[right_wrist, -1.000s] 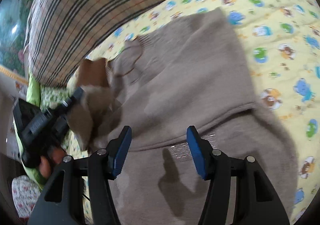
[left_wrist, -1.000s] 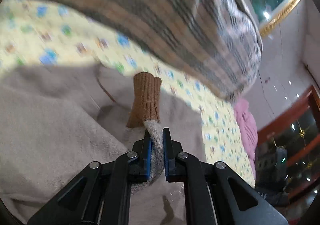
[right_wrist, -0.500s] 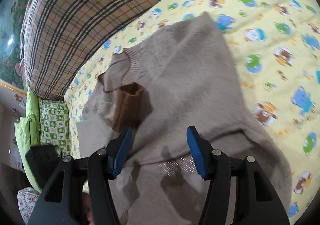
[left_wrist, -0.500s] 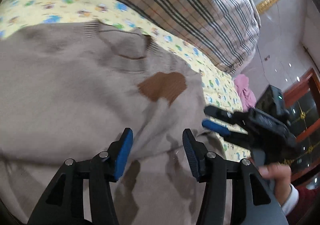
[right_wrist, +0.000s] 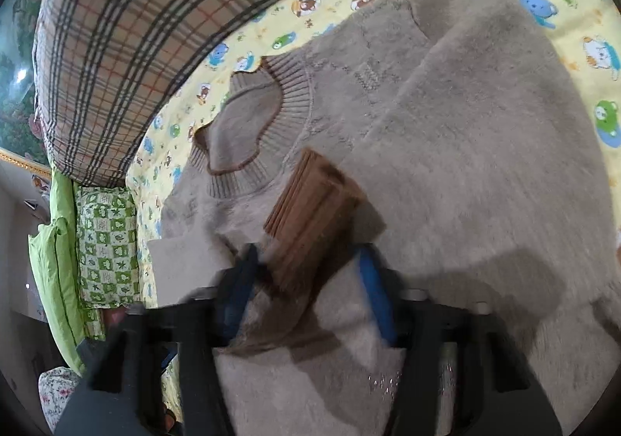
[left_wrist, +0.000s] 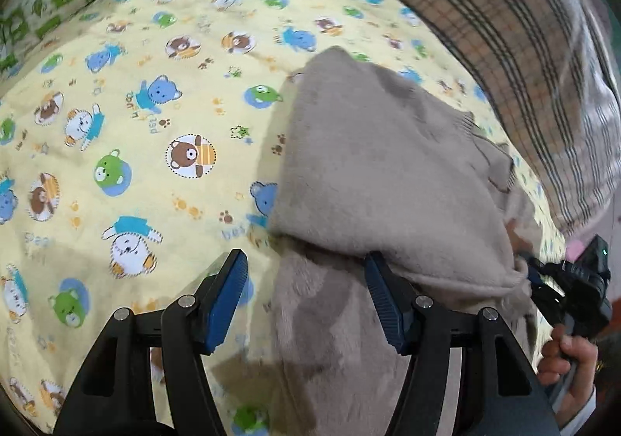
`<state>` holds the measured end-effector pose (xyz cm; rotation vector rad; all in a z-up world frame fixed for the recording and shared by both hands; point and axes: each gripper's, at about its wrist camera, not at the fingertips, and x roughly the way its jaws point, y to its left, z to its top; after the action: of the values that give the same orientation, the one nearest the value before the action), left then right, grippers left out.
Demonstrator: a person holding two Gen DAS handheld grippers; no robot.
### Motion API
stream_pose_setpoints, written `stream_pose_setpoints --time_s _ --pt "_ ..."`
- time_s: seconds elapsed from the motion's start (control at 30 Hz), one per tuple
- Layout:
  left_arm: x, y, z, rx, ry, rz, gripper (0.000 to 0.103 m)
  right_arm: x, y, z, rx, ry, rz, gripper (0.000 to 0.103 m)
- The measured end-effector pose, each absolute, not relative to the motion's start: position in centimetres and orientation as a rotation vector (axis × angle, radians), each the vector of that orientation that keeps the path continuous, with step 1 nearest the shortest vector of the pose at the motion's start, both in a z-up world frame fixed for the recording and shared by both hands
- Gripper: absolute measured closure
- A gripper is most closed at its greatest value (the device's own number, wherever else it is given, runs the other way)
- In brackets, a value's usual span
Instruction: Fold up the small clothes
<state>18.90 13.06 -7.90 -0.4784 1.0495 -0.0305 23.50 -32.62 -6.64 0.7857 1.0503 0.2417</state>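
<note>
Beige sweater lies on the bear-print sheet, both sleeves folded in (brown cuff on top). Left gripper gapes empty; right gripper is apart around the cuff. Body fold remains.

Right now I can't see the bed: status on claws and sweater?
Left claw open over sweater edge. Right claw open astride brown cuff, blurred. Plaid pillow beside the collar, not blocking.
</note>
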Motion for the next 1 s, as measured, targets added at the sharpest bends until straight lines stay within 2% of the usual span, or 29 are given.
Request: stream_pose_setpoints --time_s 0.07,0.17,0.23,0.47,0.73,0.87,1.0 --pt "19.4 12.8 -8.2 -0.46 1.048 -0.019 0.04 23.5 -33.0 -5.2 0.781 1.02 0.278 0.096" --pt "19.5 12.3 -8.4 -0.442 1.042 -0.009 0.04 21.2 -35.0 -0.3 0.824 0.79 0.38 0.096" --pt "19.6 11.9 -8.4 -0.448 1.04 -0.007 0.04 19.7 -36.6 1.1 0.789 0.715 0.346 0.096" --pt "20.0 11.7 -8.4 -0.45 1.05 -0.018 0.039 18.5 -41.4 -5.2 0.874 0.86 0.155 0.096" --pt "19.1 15.9 -9.2 -0.731 0.978 0.067 0.039 18.1 -39.0 -4.0 0.825 0.825 0.28 0.095" --pt "19.6 15.6 -8.9 -0.686 0.996 0.047 0.039 18.3 -37.3 -4.7 0.69 0.888 0.269 0.095" --pt "19.4 15.6 -9.0 -0.693 1.008 0.037 0.039 17.7 -38.1 -6.7 0.683 0.939 0.207 0.095"
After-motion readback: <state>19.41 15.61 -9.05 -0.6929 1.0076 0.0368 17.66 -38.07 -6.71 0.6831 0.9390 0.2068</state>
